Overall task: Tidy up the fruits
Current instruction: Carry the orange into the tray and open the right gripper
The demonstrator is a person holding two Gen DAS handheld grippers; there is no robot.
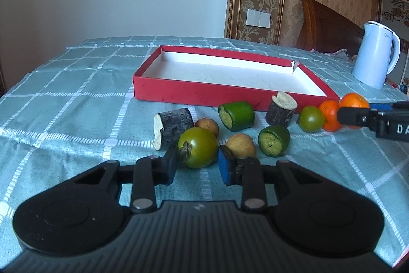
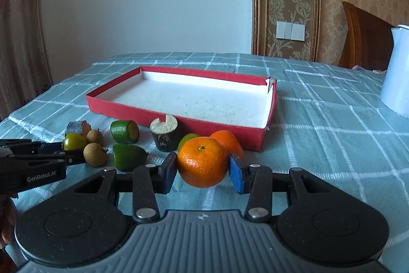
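left gripper: black linkage, blue pads, silver rivets | right gripper: same, white lettering

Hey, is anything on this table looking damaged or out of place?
Yes. The red box has a torn far right corner, where the wall is split and bent. Two bark-covered wood stubs also lie among the fruit, though they are not fruit. Nothing looks spilled.
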